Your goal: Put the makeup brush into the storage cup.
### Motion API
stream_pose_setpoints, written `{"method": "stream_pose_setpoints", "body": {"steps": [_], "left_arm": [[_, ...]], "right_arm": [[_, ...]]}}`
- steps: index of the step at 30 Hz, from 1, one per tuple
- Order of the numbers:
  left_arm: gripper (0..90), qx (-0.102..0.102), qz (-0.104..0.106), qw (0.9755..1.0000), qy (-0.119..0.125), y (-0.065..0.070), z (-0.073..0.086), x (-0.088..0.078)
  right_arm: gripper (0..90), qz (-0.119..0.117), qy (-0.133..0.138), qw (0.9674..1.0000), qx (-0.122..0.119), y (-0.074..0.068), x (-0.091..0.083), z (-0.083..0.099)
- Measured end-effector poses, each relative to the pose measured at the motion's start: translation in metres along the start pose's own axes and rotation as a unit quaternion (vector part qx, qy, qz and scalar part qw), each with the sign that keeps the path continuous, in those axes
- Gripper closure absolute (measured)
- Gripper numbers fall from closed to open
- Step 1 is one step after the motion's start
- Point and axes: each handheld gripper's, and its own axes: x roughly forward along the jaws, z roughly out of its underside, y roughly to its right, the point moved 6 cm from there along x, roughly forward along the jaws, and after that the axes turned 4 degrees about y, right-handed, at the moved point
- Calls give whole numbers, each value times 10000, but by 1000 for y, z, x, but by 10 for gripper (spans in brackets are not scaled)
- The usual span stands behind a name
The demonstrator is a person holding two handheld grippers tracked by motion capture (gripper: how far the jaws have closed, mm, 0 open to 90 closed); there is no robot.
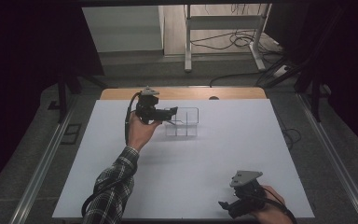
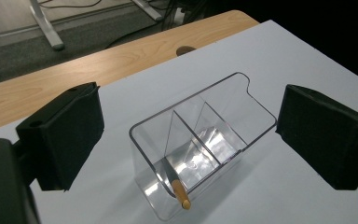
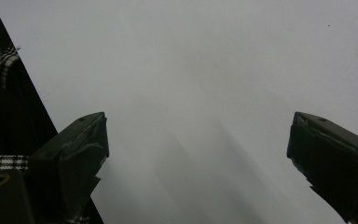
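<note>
In the high view, the left gripper [image 1: 164, 113] hovers left of centre, jaws spread wide and empty, at the clear divided organizer [image 1: 182, 122]. A pencil [image 2: 176, 185] leans in its nearest compartment. At lower right, the right gripper [image 1: 227, 205] gapes empty over the white table [image 1: 242, 140].

White table sheet [image 1: 205, 163] over a wooden tabletop [image 1: 242, 93] — beyond it, a metal stand [image 1: 223, 32] and floor cables [image 1: 235, 42].

One clear box [image 2: 200, 140] with three compartments lies between the left claw's [image 2: 189, 135] jaws; one pencil [image 2: 177, 184] inside; two claws.
</note>
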Motion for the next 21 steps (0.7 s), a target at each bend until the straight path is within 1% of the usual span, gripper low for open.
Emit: {"method": "stream_pose_setpoints", "body": {"steps": [3, 9, 15, 21], "left_arm": [[75, 6, 28, 10000, 5, 1, 0, -3], [66, 134, -2, 9999, 11, 1, 0, -7], [59, 331, -65, 9994, -15, 0, 2, -12], [51, 423, -40, 9991, -64, -1, 5, -16]], "right_arm": [[57, 2, -6, 10000, 4, 0, 0, 0], [56, 10, 4, 10000, 1, 0, 0, 0], [56, -2, 30, 10000, 0, 0, 0, 0], [56, 14, 41, 10000, 3, 1, 0, 0]]}}
